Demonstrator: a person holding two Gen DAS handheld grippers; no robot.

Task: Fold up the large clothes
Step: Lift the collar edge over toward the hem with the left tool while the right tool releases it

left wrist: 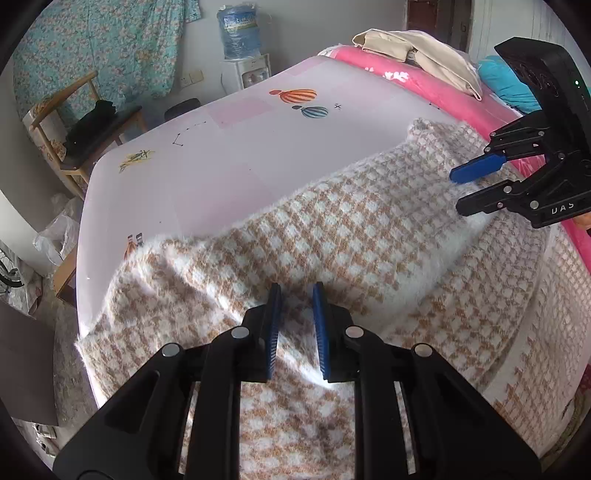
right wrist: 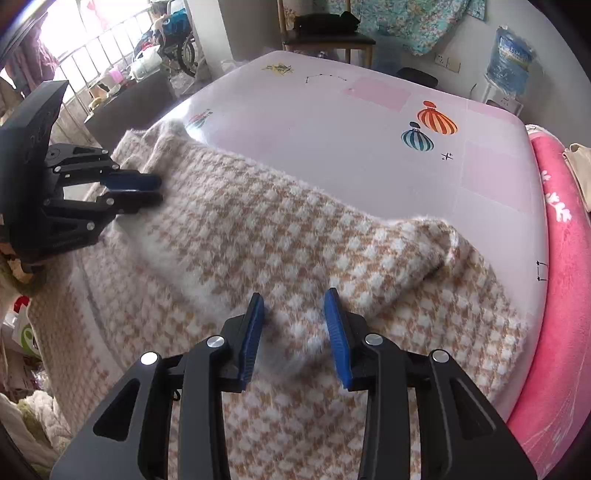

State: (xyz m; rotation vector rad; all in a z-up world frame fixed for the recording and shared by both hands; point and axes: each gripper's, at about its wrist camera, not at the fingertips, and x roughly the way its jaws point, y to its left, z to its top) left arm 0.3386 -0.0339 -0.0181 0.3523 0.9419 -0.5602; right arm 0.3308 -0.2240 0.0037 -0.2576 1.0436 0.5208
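Hovering over the sweater (left wrist: 332, 229) on the bed (left wrist: 240, 147), my left gripper (left wrist: 296, 295) and right gripper (right wrist: 294, 301) both gaped empty, the right gripper at two o'clock.

Fuzzy checked garment (right wrist: 258, 236), perhaps folded

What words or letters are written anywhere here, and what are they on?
"DAS": on the black body of the right gripper, seen from the left wrist.
Water jug label: print too blurred to read.
Left gripper body: embossed marks too faint to read.
Nothing else readable.
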